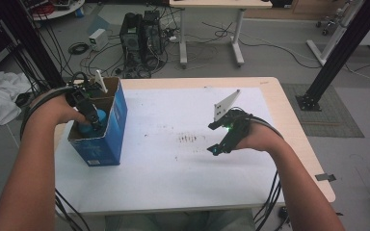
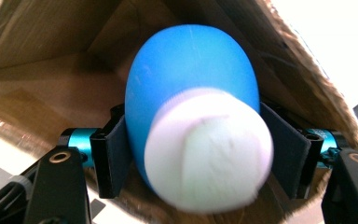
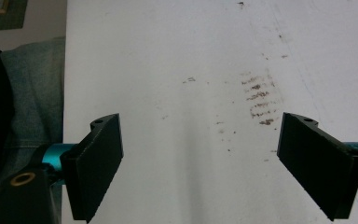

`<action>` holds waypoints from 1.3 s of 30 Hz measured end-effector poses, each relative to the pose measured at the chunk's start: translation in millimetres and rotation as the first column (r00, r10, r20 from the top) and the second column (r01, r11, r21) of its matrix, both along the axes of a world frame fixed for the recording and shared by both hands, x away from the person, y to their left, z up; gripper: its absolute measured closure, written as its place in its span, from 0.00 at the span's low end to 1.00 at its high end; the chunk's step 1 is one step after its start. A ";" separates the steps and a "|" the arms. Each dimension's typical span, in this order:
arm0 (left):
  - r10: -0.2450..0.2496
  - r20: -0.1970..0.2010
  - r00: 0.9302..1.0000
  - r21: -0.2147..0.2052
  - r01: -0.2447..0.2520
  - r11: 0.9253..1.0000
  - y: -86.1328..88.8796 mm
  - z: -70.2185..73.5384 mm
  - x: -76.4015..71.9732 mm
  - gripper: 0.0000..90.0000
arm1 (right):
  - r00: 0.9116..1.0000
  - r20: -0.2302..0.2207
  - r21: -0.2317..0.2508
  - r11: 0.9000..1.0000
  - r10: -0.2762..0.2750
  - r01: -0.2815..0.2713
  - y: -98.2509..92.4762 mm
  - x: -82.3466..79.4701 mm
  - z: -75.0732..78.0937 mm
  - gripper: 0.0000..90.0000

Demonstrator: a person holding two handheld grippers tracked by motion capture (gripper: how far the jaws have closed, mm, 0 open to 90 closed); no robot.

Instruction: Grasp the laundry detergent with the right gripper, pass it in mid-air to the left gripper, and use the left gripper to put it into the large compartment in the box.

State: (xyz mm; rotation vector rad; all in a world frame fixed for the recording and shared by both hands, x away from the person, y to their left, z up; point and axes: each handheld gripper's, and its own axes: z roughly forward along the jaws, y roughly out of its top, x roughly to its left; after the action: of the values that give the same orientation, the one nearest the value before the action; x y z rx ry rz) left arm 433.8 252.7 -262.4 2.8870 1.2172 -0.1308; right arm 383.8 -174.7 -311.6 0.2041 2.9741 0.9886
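At the left, the blue box (image 1: 107, 132) stands open-topped near the table (image 1: 270, 86) edge, its walls hiding most of the blue bottle (image 1: 98, 117) inside. The left gripper (image 1: 92, 118) reaches into it, jaws flanking the bottle's body; whether the pads press is unclear. The white cap (image 2: 208, 149) is blurred. The right gripper (image 1: 216, 137) hovers wide open, holding nothing, over the bare white sheet (image 1: 173, 168).

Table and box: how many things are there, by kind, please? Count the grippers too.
Cardboard box: 1
Blue bottle with white cap: 1
Grippers, left and right: 2
Total: 4
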 end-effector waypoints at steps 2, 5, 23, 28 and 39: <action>0.002 0.005 1.000 -0.004 -0.002 1.000 0.8 3.2 -1.3 0.35 | 1.000 0.004 0.001 1.000 -0.001 0.001 -0.3 0.0 0.5 0.15; 0.001 0.014 1.000 -0.010 0.000 1.000 1.5 10.2 -2.8 0.32 | 1.000 0.003 -0.003 1.000 0.000 0.000 -1.2 -0.1 2.4 0.15; -0.070 0.105 0.992 -0.003 0.071 0.997 -27.3 74.2 -17.0 0.25 | 1.000 0.003 -0.050 0.999 -0.021 0.021 -6.7 2.6 18.4 0.15; -0.121 0.122 0.985 -0.017 0.124 0.992 -43.6 87.7 -17.1 0.23 | 1.000 0.013 -0.054 0.998 -0.015 0.016 -6.9 6.2 20.7 0.15; -0.262 0.119 0.958 -0.036 0.268 0.963 -80.0 98.6 -14.4 0.19 | 1.000 0.012 -0.066 0.997 -0.025 0.025 -9.4 10.4 23.6 0.15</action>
State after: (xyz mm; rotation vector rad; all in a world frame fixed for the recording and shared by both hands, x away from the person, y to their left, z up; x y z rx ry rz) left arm 419.4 172.7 -163.8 2.9507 0.7929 0.0023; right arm 394.1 -184.1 -288.0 0.2338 2.9811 0.8838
